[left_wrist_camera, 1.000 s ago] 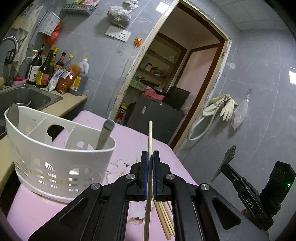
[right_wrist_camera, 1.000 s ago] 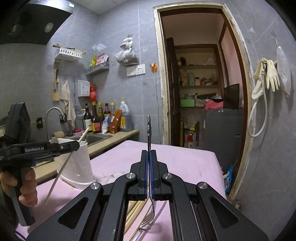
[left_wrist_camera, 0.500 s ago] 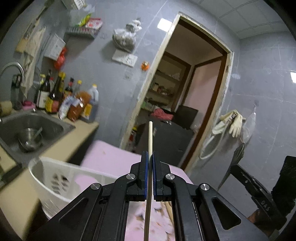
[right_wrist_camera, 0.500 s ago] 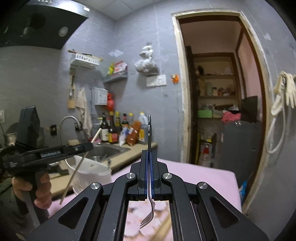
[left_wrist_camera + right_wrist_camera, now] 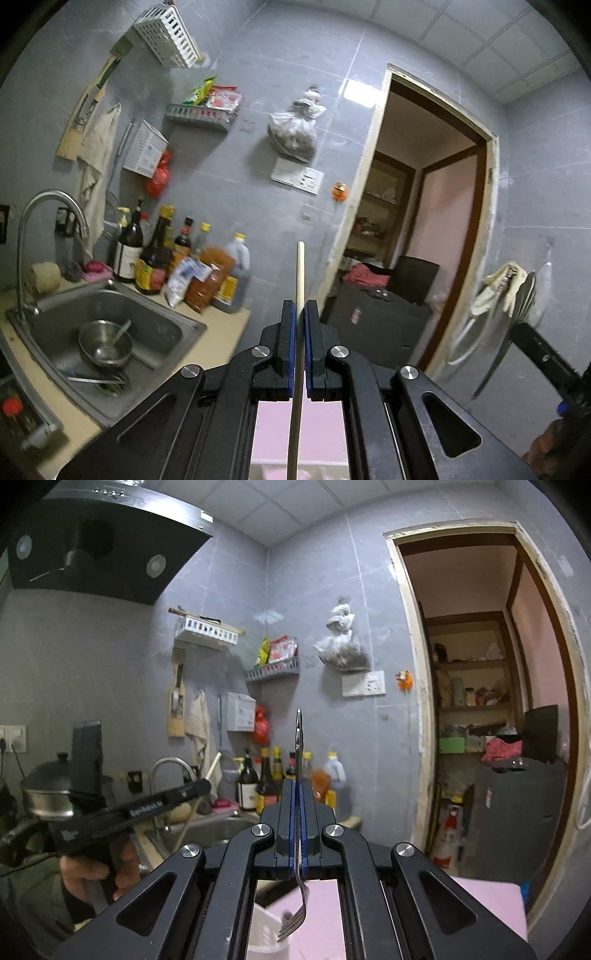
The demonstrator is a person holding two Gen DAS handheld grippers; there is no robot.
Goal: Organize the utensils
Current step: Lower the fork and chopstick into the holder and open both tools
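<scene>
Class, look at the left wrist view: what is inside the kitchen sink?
The sink holds a steel bowl with a utensil handle sticking out. The bowl covers its lower end.

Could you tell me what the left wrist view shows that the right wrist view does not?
Only the left wrist view looks into the sink, with its steel bowl, and shows the left gripper clamping a chopstick. Only the right wrist view shows the range hood and the right gripper clamping a fork. Both show the bottles and the doorway.
</scene>
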